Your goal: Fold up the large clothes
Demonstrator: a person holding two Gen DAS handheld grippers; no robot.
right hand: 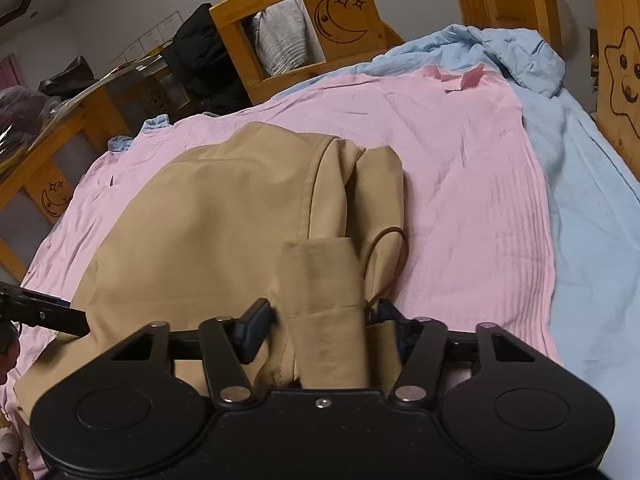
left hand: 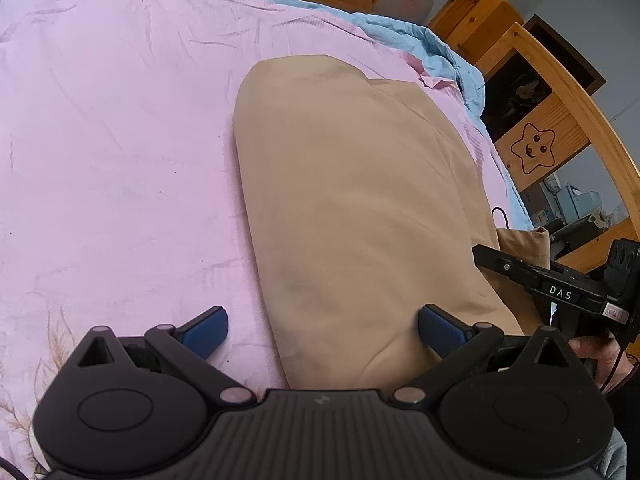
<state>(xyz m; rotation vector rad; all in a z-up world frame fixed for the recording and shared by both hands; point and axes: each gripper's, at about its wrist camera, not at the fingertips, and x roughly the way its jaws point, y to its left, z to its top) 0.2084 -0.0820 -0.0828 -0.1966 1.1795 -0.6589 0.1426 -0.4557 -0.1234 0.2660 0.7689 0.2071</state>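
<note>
A large tan garment (left hand: 352,208) lies folded lengthwise on the pink sheet (left hand: 120,140). My left gripper (left hand: 323,330) is open, its blue pads (left hand: 206,332) straddling the garment's near left edge just above the bed. In the right wrist view the garment (right hand: 208,224) spreads ahead and to the left. My right gripper (right hand: 320,326) has its jaws partly closed around a folded tan band of the garment (right hand: 320,280), with a brown cord loop (right hand: 386,264) beside it. The right gripper also shows at the right edge of the left wrist view (left hand: 560,288).
A blue blanket (right hand: 580,160) lies bunched along the far and right side of the bed. A wooden bed frame (right hand: 344,12) with moon and star carvings surrounds the mattress. Dark clothes and clutter sit beyond the frame at the left.
</note>
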